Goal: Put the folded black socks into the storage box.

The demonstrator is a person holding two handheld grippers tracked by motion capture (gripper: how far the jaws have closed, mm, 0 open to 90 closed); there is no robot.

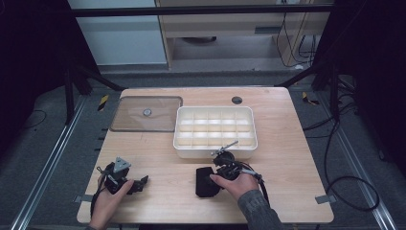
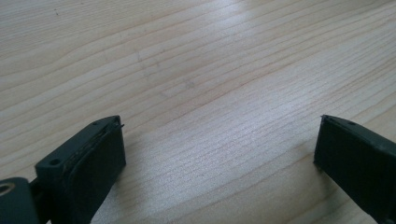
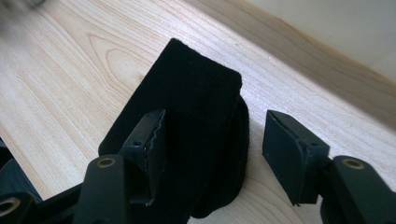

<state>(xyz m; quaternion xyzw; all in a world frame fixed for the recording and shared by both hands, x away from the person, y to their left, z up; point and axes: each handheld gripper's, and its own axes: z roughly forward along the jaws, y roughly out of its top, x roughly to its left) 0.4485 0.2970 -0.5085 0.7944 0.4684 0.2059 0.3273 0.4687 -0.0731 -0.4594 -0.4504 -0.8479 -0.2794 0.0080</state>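
**Black cloth between my right jaws**

My left hand-held gripper (image 1: 139, 184) rests released on the table (image 1: 287, 158), well left of the folded black cloth (image 3: 187, 140). My right hand-held gripper (image 3: 212, 149) straddles that cloth, jaws apart, not yet pressing; white compartment tray (image 1: 215, 125) just beyond.

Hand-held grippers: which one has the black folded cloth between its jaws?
The right hand-held gripper: its jaws straddle the black folded cloth on the light wooden table. The left hand-held gripper stands open over bare wood.
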